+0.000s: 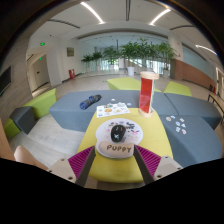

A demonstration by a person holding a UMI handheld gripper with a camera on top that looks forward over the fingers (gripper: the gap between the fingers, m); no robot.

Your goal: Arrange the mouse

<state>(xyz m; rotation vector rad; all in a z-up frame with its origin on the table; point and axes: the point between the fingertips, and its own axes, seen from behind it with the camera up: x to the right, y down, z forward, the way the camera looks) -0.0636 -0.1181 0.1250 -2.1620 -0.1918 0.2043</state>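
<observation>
Approach: bring gripper (112, 160) straight forward and low so mouse (118, 132) centres between fingers, then close evenly on its sides | Tool: fingers spread wide, holding nothing | Mouse: small, dark, glossy, rounded; sits on round white pad (119, 138) marked "PUPPY", atop yellow table (150, 130), just ahead of fingertips.

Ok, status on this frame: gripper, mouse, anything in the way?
Gripper open, empty. Mouse on round white pad, just ahead of fingers. Red cup stands beyond, not in the way.
</observation>
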